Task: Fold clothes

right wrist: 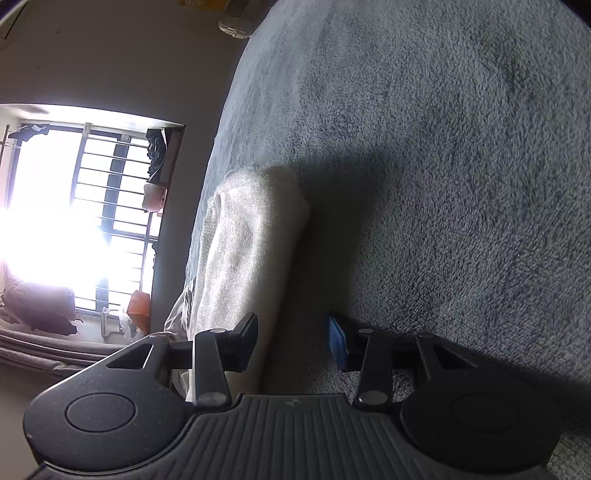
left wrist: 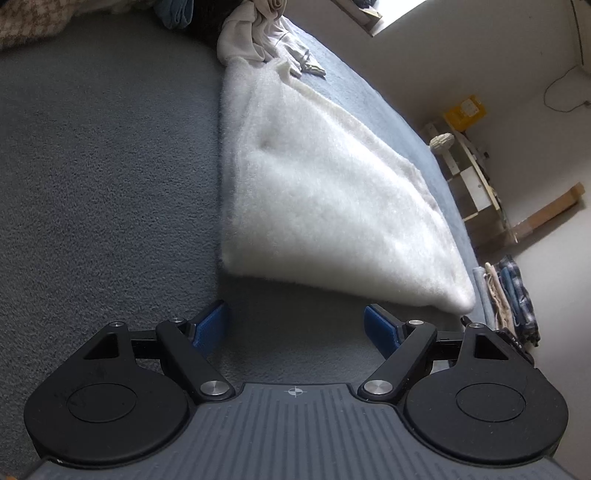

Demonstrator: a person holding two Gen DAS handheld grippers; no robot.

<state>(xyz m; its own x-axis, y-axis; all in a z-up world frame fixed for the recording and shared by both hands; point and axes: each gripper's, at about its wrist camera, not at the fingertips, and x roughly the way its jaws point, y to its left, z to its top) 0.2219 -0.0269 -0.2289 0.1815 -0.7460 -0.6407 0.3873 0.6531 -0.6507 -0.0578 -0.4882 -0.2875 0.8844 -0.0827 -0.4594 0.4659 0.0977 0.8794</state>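
A: Jaws of the left gripper (left wrist: pixel 295 328) stand wide, blue pads (left wrist: pixel 210 326) bare, nothing between them but grey blanket (left wrist: pixel 103 184).
B: And the white fleece garment (left wrist: pixel 325 206)?
A: Centre to right of frame, flat on the blanket, its near edge just beyond the fingertips, apart from them.
B: Right gripper (right wrist: pixel 291 341)?
A: Jaws part open. The garment's edge (right wrist: pixel 251 236) runs from mid-left of frame down between the pads; whether they press it, cannot tell.
B: Any writing?
A: None readable. Crumpled pale clothes (left wrist: pixel 258 33) at top centre of the left view.
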